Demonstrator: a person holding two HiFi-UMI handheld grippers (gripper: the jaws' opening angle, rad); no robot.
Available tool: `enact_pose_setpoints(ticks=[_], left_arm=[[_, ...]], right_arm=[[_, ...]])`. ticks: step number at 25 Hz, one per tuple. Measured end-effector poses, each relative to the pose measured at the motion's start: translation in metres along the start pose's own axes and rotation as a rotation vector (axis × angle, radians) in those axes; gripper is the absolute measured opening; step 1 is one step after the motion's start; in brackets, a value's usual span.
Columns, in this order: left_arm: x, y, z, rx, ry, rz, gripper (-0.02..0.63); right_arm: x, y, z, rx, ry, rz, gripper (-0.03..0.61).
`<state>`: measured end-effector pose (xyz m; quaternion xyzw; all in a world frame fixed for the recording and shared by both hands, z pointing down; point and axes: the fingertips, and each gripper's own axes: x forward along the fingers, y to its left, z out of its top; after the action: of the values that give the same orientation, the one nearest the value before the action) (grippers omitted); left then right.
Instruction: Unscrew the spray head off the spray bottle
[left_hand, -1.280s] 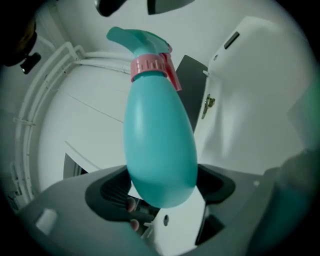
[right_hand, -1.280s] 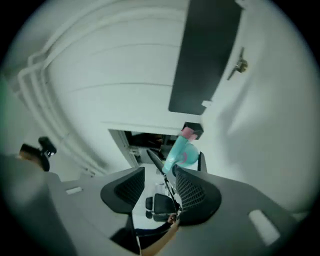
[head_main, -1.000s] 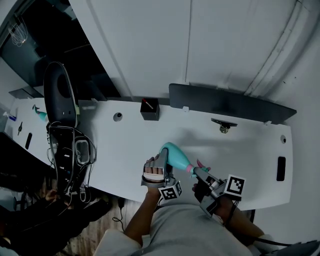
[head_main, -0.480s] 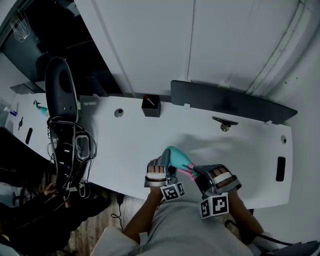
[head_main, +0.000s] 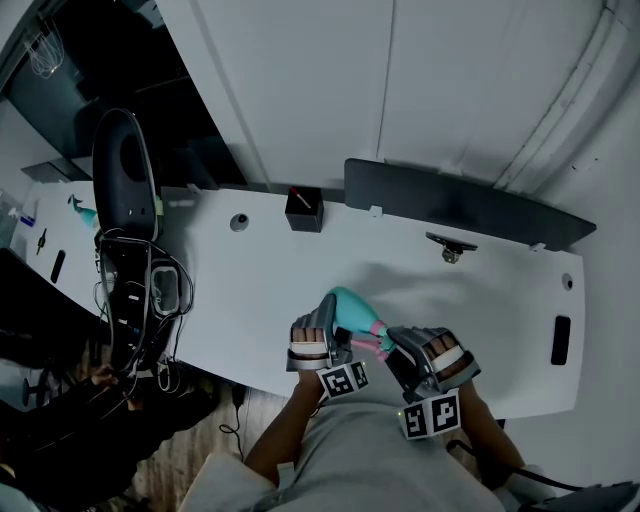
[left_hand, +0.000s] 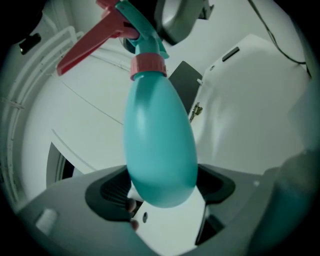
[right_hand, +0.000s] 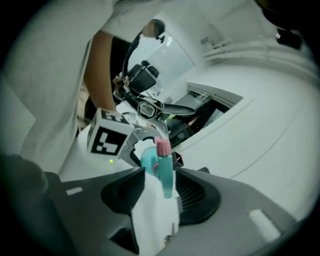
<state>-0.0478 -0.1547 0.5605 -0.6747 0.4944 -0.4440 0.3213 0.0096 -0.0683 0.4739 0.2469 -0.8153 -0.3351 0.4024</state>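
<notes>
Spray bottle (head_main: 350, 305): teal, held clear of the white surface (head_main: 250, 290), above its near edge and close to the person's torso. It lies tilted, with the fat base toward the left gripper (head_main: 326, 322) and the neck toward the right gripper (head_main: 393, 347).

Left gripper: its fingers (left_hand: 107, 192) stand wide and are clamped on the broad lower body of the bottle, one pad on each flank. In the left gripper view the bottle runs away from the camera up to a pink collar (left_hand: 148, 66), with a red trigger (left_hand: 90, 45) sticking out to the side above it.

Right gripper: the spray head (right_hand: 162, 172) stands between its fingers (right_hand: 192, 192). The jaws have just been opening. A pale gap shows between the head and one pad. The other pad sits just beside the head; touching or not is hard to judge at this angle. Reads as a loosened grip, not a clamp.

Spray head is on the bottle, collar seated at the neck.
</notes>
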Motion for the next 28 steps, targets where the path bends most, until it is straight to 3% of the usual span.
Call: enact_pose_setpoints(ticks=[1, 2, 4, 7, 8, 9, 11, 16, 17, 19, 24, 28], left_arm=[[0.001, 0.002, -0.001, -0.006, 0.005, 0.007, 0.399], [0.002, 0.005, -0.003, -0.010, 0.008, 0.014, 0.399], [0.005, 0.011, -0.004, -0.010, 0.008, 0.022, 0.399], [0.008, 0.015, -0.001, -0.001, -0.002, 0.031, 0.399], [0.008, 0.015, 0.001, 0.003, -0.007, 0.033, 0.399], [0.007, 0.014, 0.003, 0.007, -0.013, 0.034, 0.399], [0.005, 0.012, 0.009, 0.015, -0.027, 0.029, 0.399], [0.002, 0.004, 0.019, 0.039, -0.040, -0.003, 0.399], [0.001, 0.002, 0.019, 0.052, -0.039, -0.006, 0.399], [0.000, -0.002, 0.018, 0.073, -0.033, -0.012, 0.399], [-0.001, -0.005, 0.011, 0.072, -0.020, -0.027, 0.399], [-0.002, -0.011, 0.006, 0.021, -0.008, -0.069, 0.399]], right_arm=[[-0.005, -0.001, 0.002, 0.139, -0.043, 0.018, 0.236], [-0.012, -0.003, 0.003, 0.305, -0.092, 0.042, 0.282], [-0.028, -0.009, 0.001, 0.711, -0.192, 0.104, 0.290], [-0.042, -0.018, -0.013, 1.436, -0.331, 0.214, 0.318], [-0.041, -0.022, -0.018, 1.591, -0.367, 0.228, 0.332], [-0.039, -0.025, -0.022, 1.663, -0.382, 0.229, 0.345], [-0.029, -0.027, -0.027, 1.597, -0.344, 0.197, 0.357], [-0.001, -0.017, -0.023, 1.125, -0.136, 0.151, 0.327], [0.002, -0.015, -0.023, 1.058, -0.104, 0.139, 0.286], [0.006, -0.013, -0.025, 0.943, -0.052, 0.112, 0.128], [0.010, -0.006, -0.016, 0.669, -0.002, 0.138, 0.123], [0.008, -0.003, -0.011, 0.269, 0.048, 0.108, 0.121]])
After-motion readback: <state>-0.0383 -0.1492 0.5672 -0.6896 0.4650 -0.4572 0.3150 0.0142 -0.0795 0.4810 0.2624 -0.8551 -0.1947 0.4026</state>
